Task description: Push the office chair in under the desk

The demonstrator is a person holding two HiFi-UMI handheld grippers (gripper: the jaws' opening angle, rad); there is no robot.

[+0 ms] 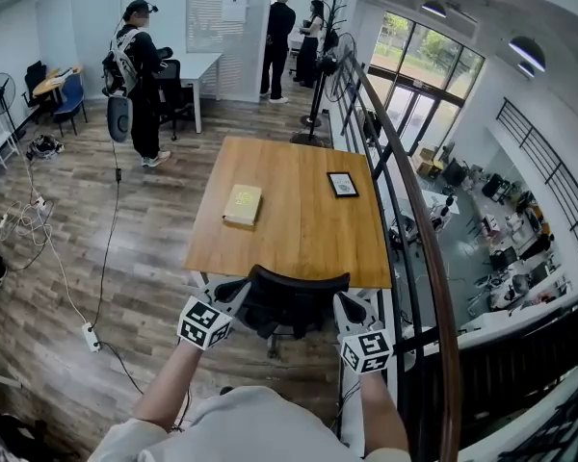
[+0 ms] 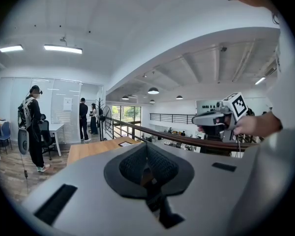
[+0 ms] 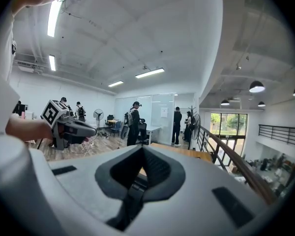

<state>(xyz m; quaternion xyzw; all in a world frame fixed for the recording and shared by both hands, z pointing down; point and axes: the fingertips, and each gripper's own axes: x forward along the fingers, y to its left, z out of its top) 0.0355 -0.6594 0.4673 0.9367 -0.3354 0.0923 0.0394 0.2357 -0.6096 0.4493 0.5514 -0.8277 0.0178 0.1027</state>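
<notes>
Both empty and closed, left gripper (image 1: 237, 293) and right gripper (image 1: 345, 306) flank the chair (image 1: 297, 296), seat seemingly under the desk (image 1: 289, 210) (mid-push or done, we judge); further pushing needs even pressure.

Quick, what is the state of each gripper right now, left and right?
Left gripper: closed, fingers together, nothing seen between them, by the back of the office chair.
Right gripper: closed, fingers together, nothing seen between them either.
</notes>
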